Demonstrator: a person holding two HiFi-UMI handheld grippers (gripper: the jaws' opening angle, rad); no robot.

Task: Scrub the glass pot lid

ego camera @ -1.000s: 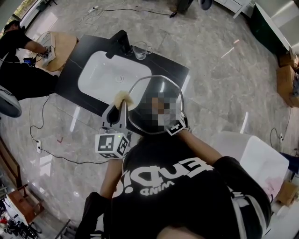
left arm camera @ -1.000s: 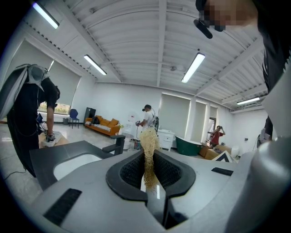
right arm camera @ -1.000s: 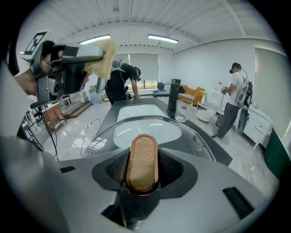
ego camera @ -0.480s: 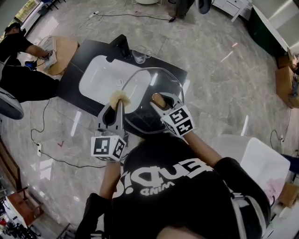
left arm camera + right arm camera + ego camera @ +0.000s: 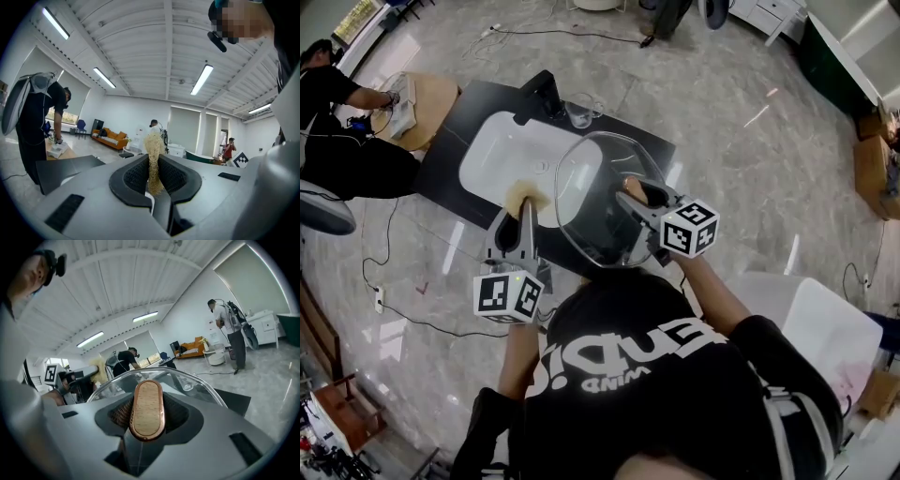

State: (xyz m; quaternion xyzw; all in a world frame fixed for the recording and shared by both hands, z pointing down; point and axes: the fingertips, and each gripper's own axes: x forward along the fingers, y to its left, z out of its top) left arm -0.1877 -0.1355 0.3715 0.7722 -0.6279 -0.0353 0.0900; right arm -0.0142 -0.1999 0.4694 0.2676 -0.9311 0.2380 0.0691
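Note:
My right gripper (image 5: 639,199) is shut on the oval wooden handle (image 5: 146,408) of the glass pot lid (image 5: 592,199). It holds the lid up on edge above the sink, handle side turned to the right. In the right gripper view the clear lid (image 5: 201,386) curves out beyond the jaws. My left gripper (image 5: 522,214) is shut on a tan fibrous scrubber (image 5: 523,195), which sticks up between its jaws (image 5: 152,161). The scrubber sits just left of the lid's rim, and I cannot tell whether they touch.
Below is a white sink basin (image 5: 499,155) set in a black counter (image 5: 450,127), with a black faucet (image 5: 546,86) and a glass cup (image 5: 579,108) at its far edge. A person bends over a wooden table (image 5: 427,94) at the far left. Cables lie on the marble floor.
The lid has swung from facing the head camera to standing on edge, and the right gripper has turned out to the right. The left gripper with the scrubber has dropped slightly down and left.

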